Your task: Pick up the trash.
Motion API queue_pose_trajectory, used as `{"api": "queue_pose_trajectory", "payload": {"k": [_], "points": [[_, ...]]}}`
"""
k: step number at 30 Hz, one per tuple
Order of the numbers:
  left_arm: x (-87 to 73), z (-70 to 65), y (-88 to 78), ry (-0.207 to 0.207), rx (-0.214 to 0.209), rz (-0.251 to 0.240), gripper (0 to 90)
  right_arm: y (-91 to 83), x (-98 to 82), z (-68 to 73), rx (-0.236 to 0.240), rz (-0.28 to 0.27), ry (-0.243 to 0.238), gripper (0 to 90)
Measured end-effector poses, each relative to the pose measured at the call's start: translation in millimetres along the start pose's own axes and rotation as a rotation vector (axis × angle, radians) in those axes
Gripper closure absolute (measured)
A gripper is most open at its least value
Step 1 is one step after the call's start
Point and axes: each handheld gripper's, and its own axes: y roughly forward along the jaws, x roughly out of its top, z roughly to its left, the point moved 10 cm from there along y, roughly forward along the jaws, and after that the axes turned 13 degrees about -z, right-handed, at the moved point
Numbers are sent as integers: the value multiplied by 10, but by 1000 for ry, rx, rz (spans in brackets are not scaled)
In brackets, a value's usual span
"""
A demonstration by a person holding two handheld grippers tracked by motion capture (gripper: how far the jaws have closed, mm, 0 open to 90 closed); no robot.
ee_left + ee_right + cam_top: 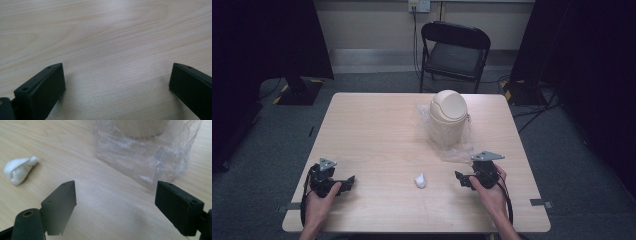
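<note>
A small beige bin (pixel 447 116) with a domed swing lid stands on a clear plastic bag (pixel 458 148) at the table's right middle. In the right gripper view the plastic bag (pixel 142 155) lies crumpled ahead of the jaws. A crumpled white tissue (pixel 420 180) lies near the front edge, between both hands; the tissue (pixel 18 169) sits left of the right jaws. My left gripper (pixel 348 182) rests at the front left, open over bare wood (pixel 117 72). My right gripper (pixel 460 179) rests at the front right, open and holding nothing (pixel 116 195).
The light wooden table (pixel 377 130) has bare room across its left and middle. A black folding chair (pixel 454 50) stands beyond the far edge. Dark curtains, stand bases and cables sit on the grey floor around the table.
</note>
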Motion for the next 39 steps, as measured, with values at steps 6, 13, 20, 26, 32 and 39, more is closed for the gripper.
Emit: {"api": "queue_pose_trajectory", "payload": {"k": [6, 13, 20, 26, 32, 39], "points": [[0, 0, -1, -2, 3, 0, 0, 66, 114, -8, 11, -8, -6, 167], [0, 0, -1, -1, 2, 0, 0, 95, 255, 41, 37, -10, -27, 171], [0, 0, 0, -1, 2, -1, 0, 142, 401, 33, 52, -12, -28, 201], [0, -1, 0, -2, 3, -1, 0, 221, 554, -6, 61, -25, -28, 232], [0, -1, 0, -2, 3, -1, 0, 261, 770, -8, 72, -50, -54, 248], [0, -2, 0, -2, 3, -2, 0, 309, 1033, -37, 78, -80, -65, 234]]}}
